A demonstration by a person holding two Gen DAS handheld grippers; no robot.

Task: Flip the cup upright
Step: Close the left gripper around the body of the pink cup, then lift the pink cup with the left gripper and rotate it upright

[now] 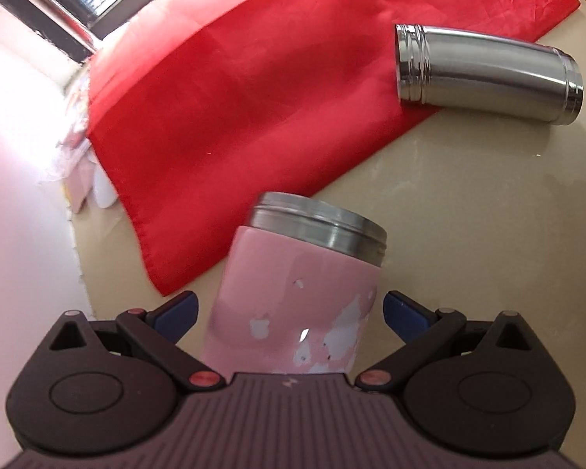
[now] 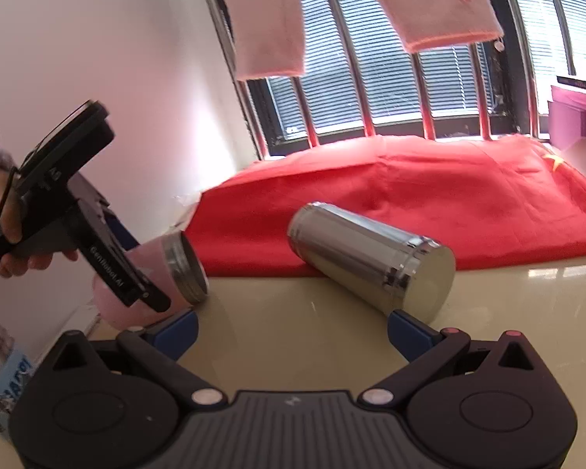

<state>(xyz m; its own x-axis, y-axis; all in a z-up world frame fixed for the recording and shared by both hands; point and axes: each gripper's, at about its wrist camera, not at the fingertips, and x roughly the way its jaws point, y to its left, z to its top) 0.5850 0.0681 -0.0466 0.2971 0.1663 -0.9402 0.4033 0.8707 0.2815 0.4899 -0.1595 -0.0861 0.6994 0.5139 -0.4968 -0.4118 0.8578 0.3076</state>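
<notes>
A pink cup (image 1: pixel 293 305) with a steel threaded rim lies tilted between the wide-open fingers of my left gripper (image 1: pixel 291 312); the blue pads (image 1: pixel 175 312) stand apart from its sides. In the right wrist view the pink cup (image 2: pixel 164 273) leans on its side, rim to the right, with the left gripper (image 2: pixel 144 293) over it. A steel cup (image 1: pixel 488 74) lies on its side, partly on the red cloth. My right gripper (image 2: pixel 293 332) is open and empty, just in front of the steel cup (image 2: pixel 371 258).
A red flag cloth (image 1: pixel 234 78) covers the far part of the beige tabletop (image 1: pixel 449 234). A white wall (image 2: pixel 97 78) stands at the left and a barred window (image 2: pixel 371 78) behind. A printed can (image 2: pixel 0 371) stands at the left edge, a pink box (image 2: pixel 578 117) at the far right.
</notes>
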